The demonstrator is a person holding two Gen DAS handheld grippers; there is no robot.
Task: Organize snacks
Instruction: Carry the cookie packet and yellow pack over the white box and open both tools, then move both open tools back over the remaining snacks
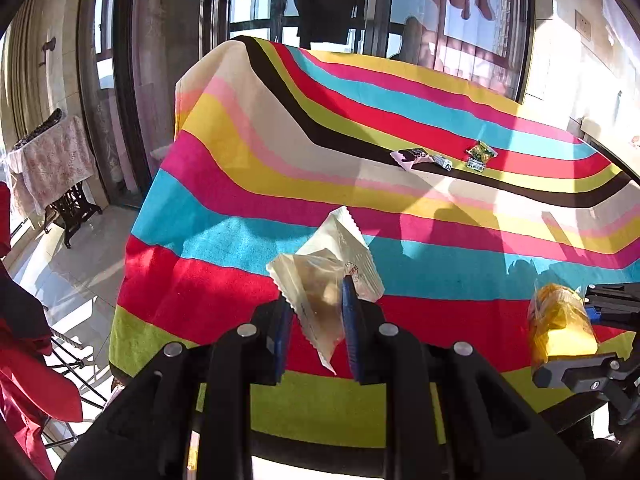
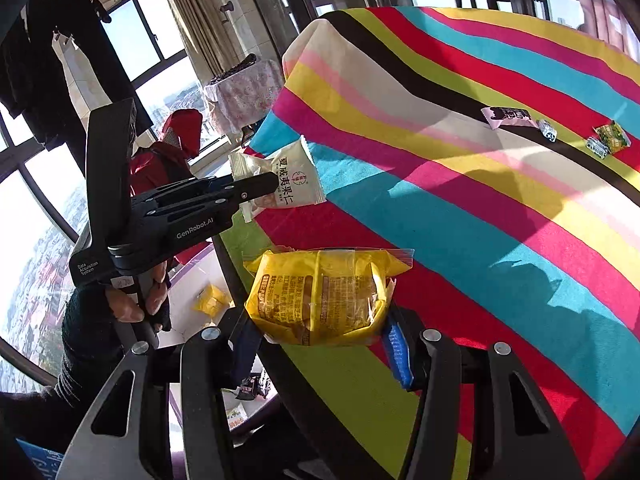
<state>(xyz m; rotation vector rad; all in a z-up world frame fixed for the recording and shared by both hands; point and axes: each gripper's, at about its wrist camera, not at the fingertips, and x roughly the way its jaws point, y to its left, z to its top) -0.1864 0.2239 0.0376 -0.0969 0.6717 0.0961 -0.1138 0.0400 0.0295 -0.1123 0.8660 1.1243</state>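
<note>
My left gripper [image 1: 316,320] is shut on a white snack packet [image 1: 332,264] and holds it above the near edge of the striped tablecloth [image 1: 360,128]. The right wrist view shows the same packet [image 2: 288,176] in the left gripper [image 2: 264,184]. My right gripper [image 2: 320,340] is shut on a yellow snack pack [image 2: 320,296], also above the near edge; the left wrist view shows that pack [image 1: 560,324] at the right. A pink-and-black packet [image 1: 410,157], a small white candy [image 1: 443,162] and a green packet [image 1: 480,154] lie on the far part of the cloth.
Another yellow pack [image 2: 212,300] lies on a lower white surface [image 2: 192,280] below the table edge. A red garment [image 1: 24,360] hangs at the left. A small cloth-covered stand [image 1: 56,160] is by the windows [image 1: 320,0].
</note>
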